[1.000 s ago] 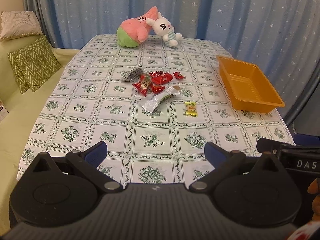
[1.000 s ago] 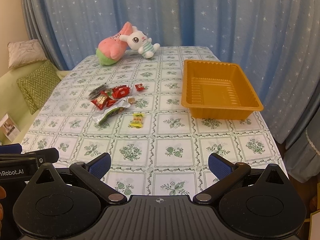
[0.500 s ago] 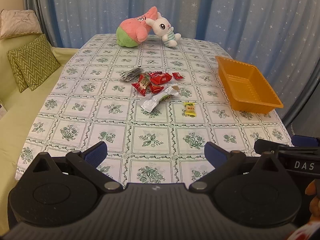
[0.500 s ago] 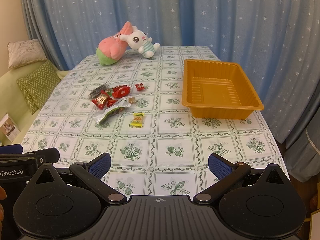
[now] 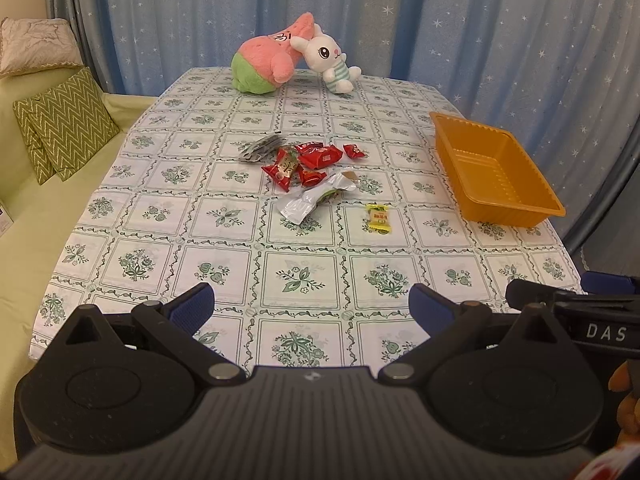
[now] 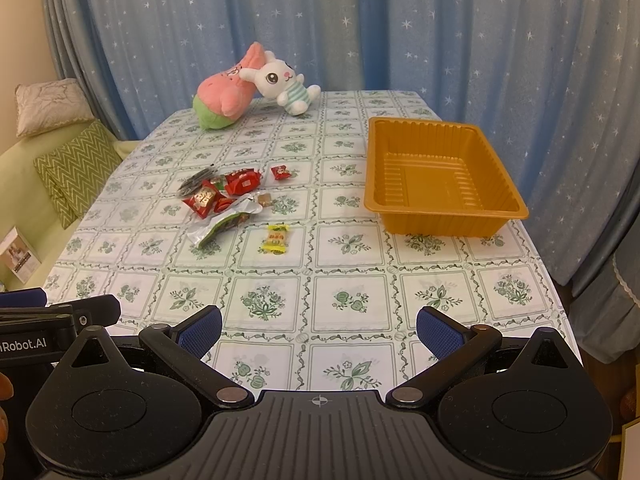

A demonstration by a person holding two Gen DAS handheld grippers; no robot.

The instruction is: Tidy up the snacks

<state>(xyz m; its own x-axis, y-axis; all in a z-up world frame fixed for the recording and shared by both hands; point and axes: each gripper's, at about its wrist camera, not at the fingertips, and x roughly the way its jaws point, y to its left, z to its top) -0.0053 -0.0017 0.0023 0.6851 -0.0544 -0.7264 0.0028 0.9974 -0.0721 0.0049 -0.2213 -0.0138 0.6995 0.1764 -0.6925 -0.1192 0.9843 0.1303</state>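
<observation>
Blue star-speckled curtains [image 6: 440,40] close off the background behind a table [image 5: 304,276] under a green floral checked cloth. Both grippers sit low at the bottom edge of their views, level and aimed across the table. The left gripper [image 5: 312,308] has its jaws spread wide with only cloth between the blue pads; the right gripper [image 6: 319,330] is likewise spread and holds nothing. All the snacks lie well beyond the jaws, near the middle of each frame. A cluster of red wrappers [image 5: 308,162] sits beside a dark grey packet [image 5: 260,147] at its upper left. Just below them a silver-and-green packet [image 5: 316,200] lies with its long axis running from lower left to upper right. A small yellow candy [image 5: 378,218] lies apart to the right of it, its long axis pointing roughly away from the camera. An empty orange tray [image 6: 440,216] rests at the right of the frame, long side running away from the viewer. Two plush toys, a pink and green one [image 6: 224,92] and a white rabbit [image 6: 284,82], lean together at the far end.
</observation>
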